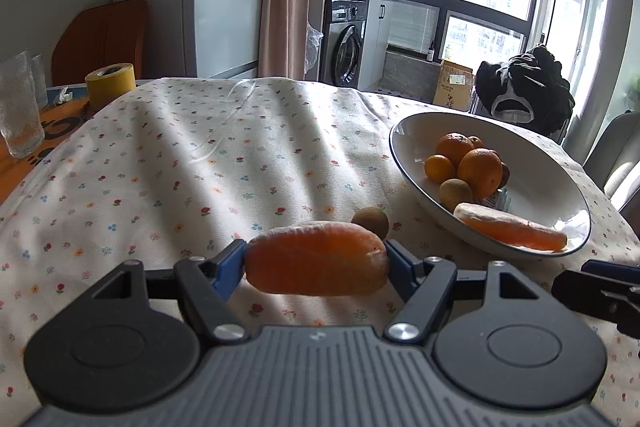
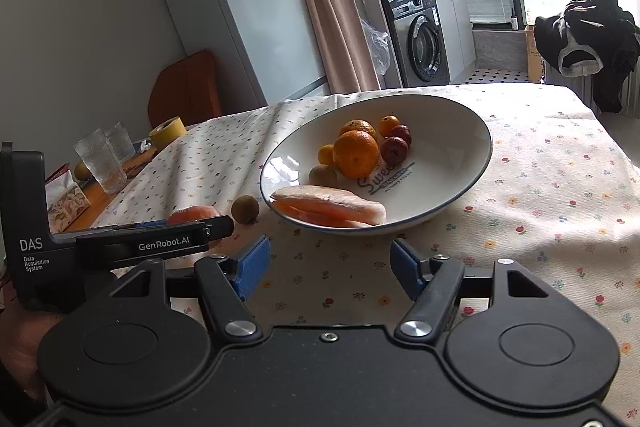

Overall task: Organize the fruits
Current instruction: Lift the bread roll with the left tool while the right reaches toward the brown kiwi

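Observation:
My left gripper (image 1: 316, 263) is shut on an orange pomelo-like fruit segment (image 1: 316, 259), held crosswise above the flowered tablecloth. A small brown round fruit (image 1: 371, 222) lies on the cloth just beyond it. To the right stands a white bowl (image 1: 552, 167) holding oranges (image 1: 479, 172), small brown and red fruits and another orange segment (image 1: 516, 229). In the right wrist view the bowl (image 2: 456, 131) sits ahead of my open right gripper (image 2: 330, 263), which holds nothing. The left gripper (image 2: 160, 241) shows at the left there, the held segment (image 2: 192, 214) peeking above it, the brown fruit (image 2: 245, 209) beside it.
A yellow tape roll (image 1: 110, 83) and drinking glasses (image 1: 20, 107) stand at the table's far left on an orange mat. A black garment (image 1: 528, 87) hangs over a chair back at the far right. Bare tablecloth (image 1: 180, 167) spreads left of the bowl.

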Available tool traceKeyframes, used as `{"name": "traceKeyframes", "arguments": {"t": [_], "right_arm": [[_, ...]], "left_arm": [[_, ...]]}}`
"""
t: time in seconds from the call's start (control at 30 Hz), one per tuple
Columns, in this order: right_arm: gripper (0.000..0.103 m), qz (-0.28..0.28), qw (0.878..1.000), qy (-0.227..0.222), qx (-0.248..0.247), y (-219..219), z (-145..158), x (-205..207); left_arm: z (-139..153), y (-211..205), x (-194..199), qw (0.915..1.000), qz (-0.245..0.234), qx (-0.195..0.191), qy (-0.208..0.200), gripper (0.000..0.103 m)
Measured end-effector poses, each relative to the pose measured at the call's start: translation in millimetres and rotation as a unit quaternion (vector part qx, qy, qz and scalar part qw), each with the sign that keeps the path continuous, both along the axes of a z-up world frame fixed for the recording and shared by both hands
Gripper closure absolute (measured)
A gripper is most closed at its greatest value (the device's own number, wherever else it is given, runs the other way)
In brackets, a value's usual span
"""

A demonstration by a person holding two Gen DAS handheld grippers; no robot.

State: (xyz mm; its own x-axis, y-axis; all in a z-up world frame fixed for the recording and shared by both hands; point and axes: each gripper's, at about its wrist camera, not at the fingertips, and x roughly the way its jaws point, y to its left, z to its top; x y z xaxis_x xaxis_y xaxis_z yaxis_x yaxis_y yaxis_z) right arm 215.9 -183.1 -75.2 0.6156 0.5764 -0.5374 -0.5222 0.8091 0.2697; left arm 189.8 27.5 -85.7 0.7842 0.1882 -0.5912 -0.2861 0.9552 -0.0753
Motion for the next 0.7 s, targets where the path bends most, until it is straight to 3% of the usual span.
{"name": "traceKeyframes", "arguments": {"t": [0.27,0.5,0.57,0.7], "right_arm": [[0.038,0.045,0.999,0.0,-0.011,47.7,1.7,-2.0],[0.047,0.071,0.997,0.006,-0.035,94.2,5.7,3.0],[0.052,0.069,0.996,0.006,-0.051,108.3,6.7,5.3],[0.052,0.066,0.995,0.001,-0.074,128.2,5.9,7.9]], "left_arm": [[13.0,39.0,-26.0,0.999,0.036,-0.017,-0.022,0.031],[14.7,70.5,-43.3,0.9967,0.065,-0.036,-0.034,0.031],[15.1,77.3,-46.5,0.9959,0.072,-0.04,-0.036,0.044],[15.5,93.5,-53.9,0.9937,0.089,-0.052,-0.045,0.044]]}}
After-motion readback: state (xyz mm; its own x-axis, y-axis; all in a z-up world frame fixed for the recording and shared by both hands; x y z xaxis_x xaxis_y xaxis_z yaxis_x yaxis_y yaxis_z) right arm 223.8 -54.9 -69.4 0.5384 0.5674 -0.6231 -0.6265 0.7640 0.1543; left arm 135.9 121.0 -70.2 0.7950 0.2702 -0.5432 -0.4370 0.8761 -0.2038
